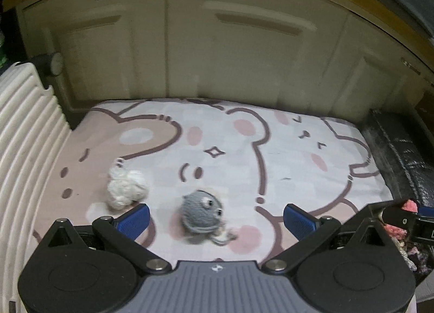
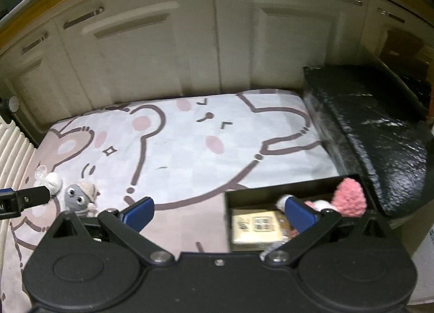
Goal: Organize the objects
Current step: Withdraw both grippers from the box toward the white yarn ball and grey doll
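Grippers: left (image 1: 217, 218) gaping empty over blurred grey crocheted mouse (image 1: 201, 211); right (image 2: 219, 212) gaping empty, partly hiding open black box (image 2: 284, 191) holding pink fuzzy yarn toy (image 2: 350, 199).

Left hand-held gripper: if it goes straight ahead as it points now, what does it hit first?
Most likely the grey knitted toy. It lies on the bear-print mat between the open fingers of the left hand-held gripper, just ahead. The white knitted toy sits off to the left. Depth is hard to judge.

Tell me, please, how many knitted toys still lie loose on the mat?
2: a grey toy between the open left gripper fingers, and a white toy beside it, leftward. Others sit in the box.
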`<move>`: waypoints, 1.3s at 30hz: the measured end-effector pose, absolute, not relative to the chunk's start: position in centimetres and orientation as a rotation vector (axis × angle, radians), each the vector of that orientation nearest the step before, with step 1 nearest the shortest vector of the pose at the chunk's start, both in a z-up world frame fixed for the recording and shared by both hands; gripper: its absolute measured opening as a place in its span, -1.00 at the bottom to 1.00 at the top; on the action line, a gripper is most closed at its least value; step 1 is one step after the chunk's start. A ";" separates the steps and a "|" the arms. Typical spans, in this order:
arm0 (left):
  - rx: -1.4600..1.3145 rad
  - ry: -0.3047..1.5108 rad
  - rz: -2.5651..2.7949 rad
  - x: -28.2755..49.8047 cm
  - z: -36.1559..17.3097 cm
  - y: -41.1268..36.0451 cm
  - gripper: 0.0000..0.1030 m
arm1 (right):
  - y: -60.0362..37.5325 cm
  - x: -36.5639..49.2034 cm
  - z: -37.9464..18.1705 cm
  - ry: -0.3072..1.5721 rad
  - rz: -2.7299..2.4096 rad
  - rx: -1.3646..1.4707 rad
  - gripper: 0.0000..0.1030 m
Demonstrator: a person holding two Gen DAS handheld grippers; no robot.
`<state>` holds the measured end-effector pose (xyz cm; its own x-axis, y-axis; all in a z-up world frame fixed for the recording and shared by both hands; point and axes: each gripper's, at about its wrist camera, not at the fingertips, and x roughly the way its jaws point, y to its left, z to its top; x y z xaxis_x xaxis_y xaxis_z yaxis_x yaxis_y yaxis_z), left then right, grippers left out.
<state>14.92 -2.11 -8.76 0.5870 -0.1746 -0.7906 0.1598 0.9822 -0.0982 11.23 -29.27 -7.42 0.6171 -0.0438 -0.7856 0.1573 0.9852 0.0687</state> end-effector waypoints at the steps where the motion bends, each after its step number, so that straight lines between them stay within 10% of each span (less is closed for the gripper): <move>1: -0.019 0.920 -0.188 15.0 -8.7 -1.7 1.00 | -28.9 11.4 -7.4 0.898 -0.110 0.136 1.00; 39: -0.177 0.958 0.100 21.5 -14.0 9.9 1.00 | -15.3 18.5 -10.6 0.877 0.140 0.024 1.00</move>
<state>21.51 9.87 -14.03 0.5721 0.0070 -0.8201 -0.1631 0.9810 -0.1054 18.49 -15.32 -10.64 0.6308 0.1318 -0.7646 -0.1122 0.9906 0.0782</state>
